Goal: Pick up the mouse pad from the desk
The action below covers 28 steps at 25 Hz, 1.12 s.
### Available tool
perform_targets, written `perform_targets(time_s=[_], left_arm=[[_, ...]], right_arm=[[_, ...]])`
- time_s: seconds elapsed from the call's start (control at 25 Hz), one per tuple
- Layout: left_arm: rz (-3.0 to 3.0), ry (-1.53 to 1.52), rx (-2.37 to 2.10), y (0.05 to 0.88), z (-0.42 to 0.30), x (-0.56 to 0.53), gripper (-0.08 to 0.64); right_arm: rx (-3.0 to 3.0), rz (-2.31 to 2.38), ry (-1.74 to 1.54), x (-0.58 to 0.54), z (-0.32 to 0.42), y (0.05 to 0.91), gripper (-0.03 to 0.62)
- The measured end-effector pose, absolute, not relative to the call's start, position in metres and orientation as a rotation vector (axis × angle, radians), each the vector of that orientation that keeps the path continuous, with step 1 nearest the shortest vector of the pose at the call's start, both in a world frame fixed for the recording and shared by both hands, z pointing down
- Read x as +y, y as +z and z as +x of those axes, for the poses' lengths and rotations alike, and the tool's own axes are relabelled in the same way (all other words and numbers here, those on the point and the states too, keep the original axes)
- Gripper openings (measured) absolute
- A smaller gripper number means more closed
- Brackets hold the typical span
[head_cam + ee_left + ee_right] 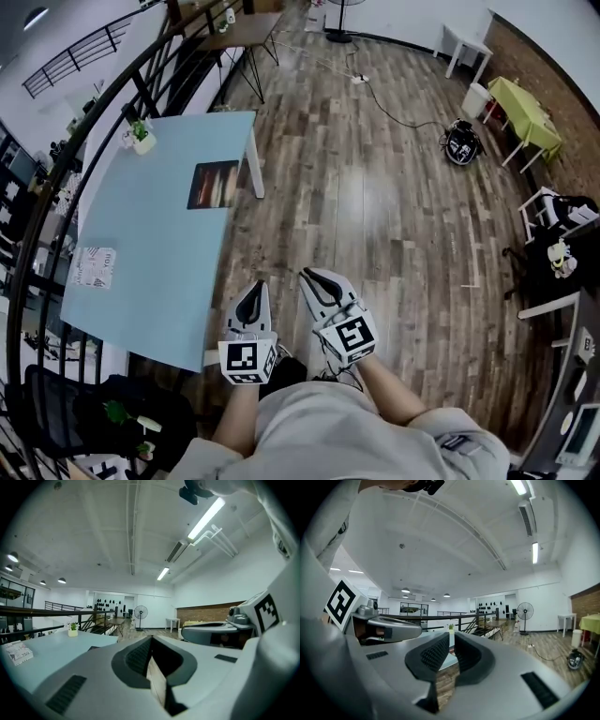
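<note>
The mouse pad (214, 185) is a dark rectangle with coloured stripes, lying flat near the right edge of the light blue desk (159, 262). Both grippers are held close to the person's body, over the wooden floor just off the desk's near corner, well short of the pad. My left gripper (253, 287) (151, 639) has its jaws together at the tips with nothing in them. My right gripper (314, 277) (451, 641) is beside it, its pads a little apart, and only floor and the desk edge show through the gap.
A small potted plant (141, 139) stands at the desk's far end and a printed card (94, 267) lies near its left edge. A black railing (56, 187) runs along the desk's left side. A black chair (66, 412) sits at the near left.
</note>
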<state>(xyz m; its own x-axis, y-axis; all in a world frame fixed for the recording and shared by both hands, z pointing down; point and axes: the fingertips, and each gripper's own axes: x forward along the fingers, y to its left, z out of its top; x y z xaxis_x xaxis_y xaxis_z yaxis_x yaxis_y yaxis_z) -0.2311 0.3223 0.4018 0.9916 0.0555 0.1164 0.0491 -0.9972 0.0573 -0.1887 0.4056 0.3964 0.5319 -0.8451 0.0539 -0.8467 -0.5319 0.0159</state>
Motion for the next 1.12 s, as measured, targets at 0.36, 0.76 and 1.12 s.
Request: perform_targets(time_s=[0.36, 0.76, 1.12], left_arm=[[3.055, 0.168, 0.131, 0.401, -0.205, 0.255, 0.012], [3.020, 0.262, 0.163, 0.429, -0.156, 0.230, 0.012], [3.033, 0.276, 0.181, 0.428, -0.056, 0.211, 0.012]], right_arm=[[-1.448, 2.732, 0.059, 0.344, -0.162, 0.394, 0.040], [-1.412, 2.725, 0.110, 0.317, -0.112, 0.411, 0.040], [-1.488, 2.717, 0.068, 0.287, -0.014, 0.410, 0.040]])
